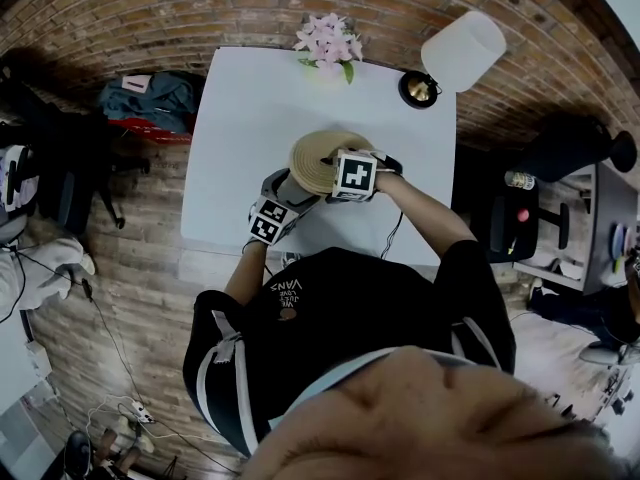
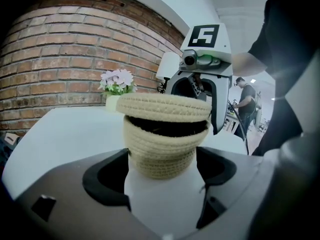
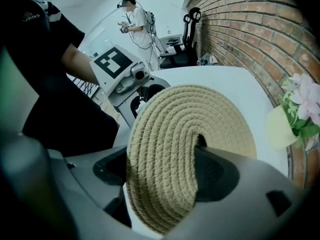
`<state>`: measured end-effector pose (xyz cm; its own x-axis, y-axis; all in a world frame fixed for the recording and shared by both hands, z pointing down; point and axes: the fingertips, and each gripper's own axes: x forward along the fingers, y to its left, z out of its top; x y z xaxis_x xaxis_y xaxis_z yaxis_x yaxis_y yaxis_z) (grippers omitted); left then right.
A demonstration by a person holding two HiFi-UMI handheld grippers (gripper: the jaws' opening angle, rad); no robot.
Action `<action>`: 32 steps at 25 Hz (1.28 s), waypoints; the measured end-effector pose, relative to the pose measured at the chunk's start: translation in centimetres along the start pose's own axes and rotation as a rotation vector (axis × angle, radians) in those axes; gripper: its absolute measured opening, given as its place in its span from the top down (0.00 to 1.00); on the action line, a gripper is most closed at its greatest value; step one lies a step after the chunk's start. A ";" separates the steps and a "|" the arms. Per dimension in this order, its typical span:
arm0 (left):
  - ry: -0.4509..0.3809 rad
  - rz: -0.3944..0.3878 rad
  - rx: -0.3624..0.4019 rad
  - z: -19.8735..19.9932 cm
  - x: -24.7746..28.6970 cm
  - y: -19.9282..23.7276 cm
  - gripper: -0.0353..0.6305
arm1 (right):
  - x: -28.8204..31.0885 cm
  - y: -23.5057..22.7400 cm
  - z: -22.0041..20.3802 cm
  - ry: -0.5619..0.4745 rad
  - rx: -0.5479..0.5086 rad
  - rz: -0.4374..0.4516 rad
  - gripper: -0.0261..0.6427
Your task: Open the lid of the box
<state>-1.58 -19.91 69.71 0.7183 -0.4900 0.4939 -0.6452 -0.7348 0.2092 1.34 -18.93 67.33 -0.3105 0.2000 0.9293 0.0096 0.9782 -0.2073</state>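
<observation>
Head view: white rectangular table (image 1: pixel 240 138) standing on a brick floor, with a round woven rope lid (image 1: pixel 312 158) near its middle. The left claw (image 1: pixel 293 195) reaches in at the lid's near-left side and the right claw (image 1: pixel 336 164) at its right side, each carrying a cube with black square markers. A pot of pink flowers (image 1: pixel 330 40) stands at the table's far edge, and a white lampshade on a dark round base (image 1: pixel 455 53) at the far right corner.

Left gripper view: a small round box of coiled beige rope (image 2: pixel 161 151) sits between the 2 jaws, which press against its sides, so the left claw (image 2: pixel 162 176) is gripping the box body. The lid (image 2: pixel 167 107) is above the rim with a dark gap under its near side. Beyond it is the right claw (image 2: pixel 197 86), and the flowers (image 2: pixel 116 80) stand before a brick wall (image 2: pixel 60 49). A person (image 2: pixel 245 99) stands far off on the right.

Right gripper view: the right claw (image 3: pixel 160 179) is clamped on the lid (image 3: pixel 200 114), whose coiled disc lies between the 2 jaws, one jaw reaching to its centre. The left claw (image 3: pixel 145 96) is just past the lid's far edge. The flowers (image 3: pixel 302 104) are at the right, and a person (image 3: pixel 135 24) stands in the background.
</observation>
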 end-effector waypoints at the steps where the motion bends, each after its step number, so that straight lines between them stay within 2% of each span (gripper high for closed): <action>1: 0.002 -0.003 0.001 0.0 0.0 0.0 0.31 | -0.1 0.0 0.0 -0.006 0.004 -0.008 0.43; 17: 0.014 -0.030 -0.004 0.1 -0.2 -0.6 0.31 | -3.1 0.2 0.8 -0.222 0.107 -0.116 0.43; 32: 0.001 -0.055 0.043 0.6 -2.4 -2.9 0.31 | -7.0 0.8 0.4 -0.440 0.250 -0.241 0.43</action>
<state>-1.27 -16.84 67.38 0.7519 -0.4478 0.4838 -0.5930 -0.7801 0.1995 3.16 -19.61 60.51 -0.6442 -0.1221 0.7550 -0.3197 0.9398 -0.1208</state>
